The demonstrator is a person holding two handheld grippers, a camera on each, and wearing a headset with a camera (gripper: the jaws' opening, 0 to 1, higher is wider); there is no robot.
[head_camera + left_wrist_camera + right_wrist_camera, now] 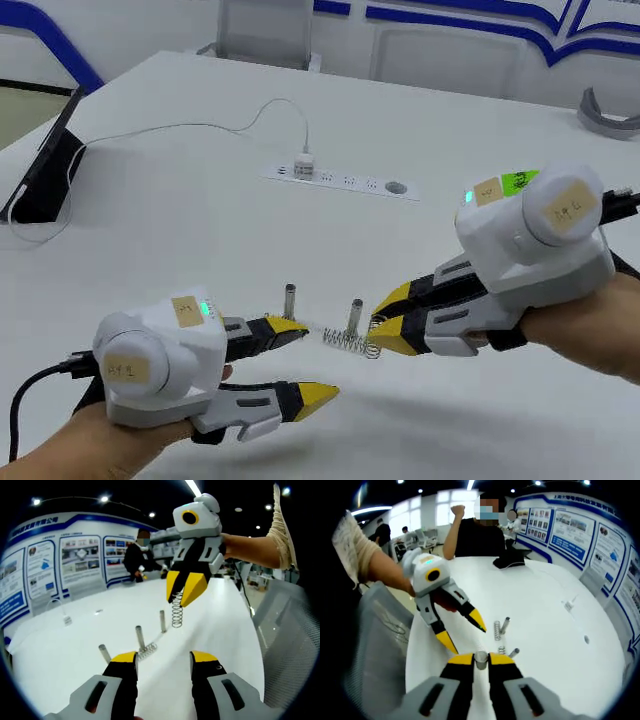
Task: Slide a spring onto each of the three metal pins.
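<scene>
As the right gripper (181, 600) hung over the white bench (75, 650) beyond the middle pin (140, 637), its yellow jaws were pinched almost together on the top coils of a spring (177, 612). That spring hung roughly upright from the tips. Its lower end was close to the bench, just beside the far pin (162, 621), which stood one place past the middle pin. Contact between spring and bench: cannot tell. In the right gripper view the tips stood close together with a grey metal end between them. Whether that end was spring or pin could not be told.

The left gripper (305, 362) sat low on the opposite side of the middle pin from the right gripper. Its jaws were spread wide and held nothing.

The near pin (104, 653) stood next along from the middle pin, just outside one of the open left jaws. All three pins stood upright in one row. In the left gripper view their shafts showed bare metal.

A second spring (147, 651) lay on its side on the bench at the foot of the middle pin. Whether it touched the pin could not be told.

In the head view a power strip (340, 182) lay well beyond the middle pin, with a white plug (304, 163) seated in it.
</scene>
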